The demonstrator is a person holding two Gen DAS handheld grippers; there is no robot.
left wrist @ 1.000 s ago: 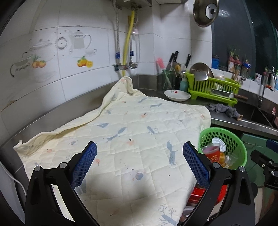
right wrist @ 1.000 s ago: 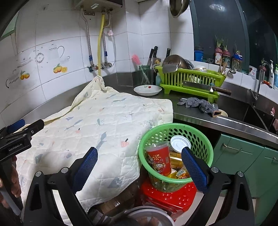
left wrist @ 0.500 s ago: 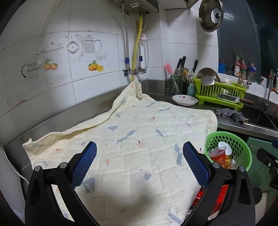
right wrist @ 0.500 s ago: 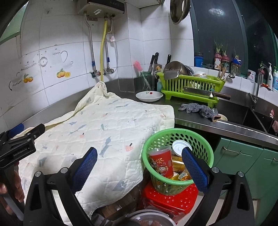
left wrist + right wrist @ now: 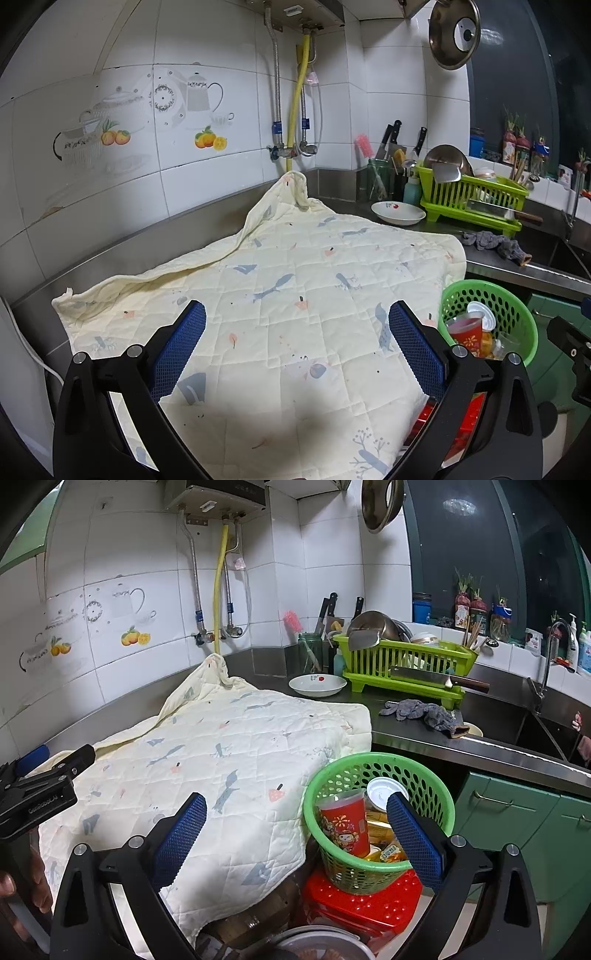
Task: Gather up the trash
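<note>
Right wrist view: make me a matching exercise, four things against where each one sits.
Things:
1. red cup
2. green basket
3. white bowl
4. grey rag

Places:
A. on the red stool
B. inside the green basket
C. counter, in front of the dish rack
D. counter, beyond the quilt

Pairs: 1-B, 2-A, 3-D, 4-C

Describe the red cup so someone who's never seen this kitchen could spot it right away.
Find the pale quilted cloth spread over the counter; just off its front corner a green perforated basket sits on a red plastic stool. The red cup stands inside, printed with cartoon figures, beside a white round lid.
</note>
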